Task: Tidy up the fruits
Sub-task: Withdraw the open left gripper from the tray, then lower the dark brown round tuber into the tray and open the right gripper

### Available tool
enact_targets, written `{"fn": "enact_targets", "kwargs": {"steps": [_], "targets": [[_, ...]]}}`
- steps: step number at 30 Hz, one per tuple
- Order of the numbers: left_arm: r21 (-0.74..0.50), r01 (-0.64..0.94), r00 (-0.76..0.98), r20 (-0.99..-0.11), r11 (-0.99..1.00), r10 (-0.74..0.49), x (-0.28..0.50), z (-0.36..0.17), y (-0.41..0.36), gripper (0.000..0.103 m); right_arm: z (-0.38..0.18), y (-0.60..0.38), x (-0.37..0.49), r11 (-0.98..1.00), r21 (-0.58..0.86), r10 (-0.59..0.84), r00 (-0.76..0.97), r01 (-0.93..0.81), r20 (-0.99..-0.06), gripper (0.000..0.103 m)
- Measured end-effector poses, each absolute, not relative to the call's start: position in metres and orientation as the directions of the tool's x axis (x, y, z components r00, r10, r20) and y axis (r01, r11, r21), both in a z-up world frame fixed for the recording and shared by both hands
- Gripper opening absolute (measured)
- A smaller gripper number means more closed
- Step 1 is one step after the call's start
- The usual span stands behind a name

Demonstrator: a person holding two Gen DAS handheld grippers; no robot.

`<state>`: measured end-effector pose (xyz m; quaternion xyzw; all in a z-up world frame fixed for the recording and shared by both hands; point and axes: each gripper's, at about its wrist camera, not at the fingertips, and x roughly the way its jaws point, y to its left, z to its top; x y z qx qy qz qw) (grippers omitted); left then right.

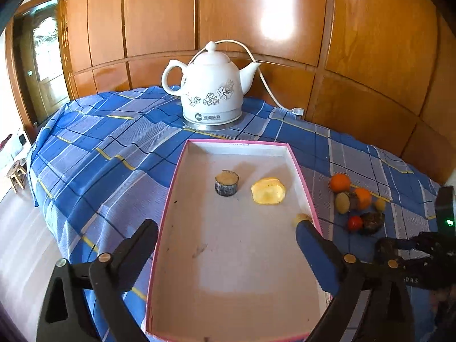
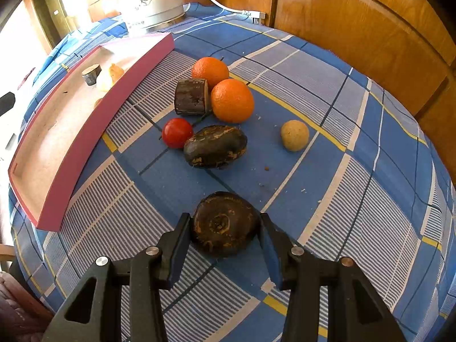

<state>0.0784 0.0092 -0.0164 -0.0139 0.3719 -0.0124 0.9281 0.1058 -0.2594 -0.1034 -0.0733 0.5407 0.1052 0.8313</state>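
Right hand-held gripper (image 2: 225, 225) clamps a dark fruit (image 2: 223, 223) on the worktop (image 2: 342, 199) — the box (image 2: 85, 131) lies to its left; left hand-held gripper (image 1: 225, 236) hangs wide, empty, over that box.

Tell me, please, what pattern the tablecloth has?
Blue plaid tablecloth with white-striped blocks and thin yellow lines, clearest in the right wrist view.

The left tongs (image 1: 228, 233) are built from black plastic arms with triangular cut-outs, joined by round silver and brass-coloured pivot screws. One finger (image 1: 316, 256) is faced with a blue pad. The right tongs (image 2: 225, 228) are built alike, with blue pad edges; a green light is seen on their black housing.
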Motion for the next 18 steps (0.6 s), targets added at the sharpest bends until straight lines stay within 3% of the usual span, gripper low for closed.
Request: {"fn": "enact_targets", "kwargs": {"steps": [18], "targets": [[-0.010, -0.059, 0.757, -0.653, 0.998, 0.038, 0.040, -0.009, 0.033, 0.103, -0.098, -0.249, 0.092, 0.967, -0.083, 0.017, 0.382, -0.242, -0.924, 0.047]]}}
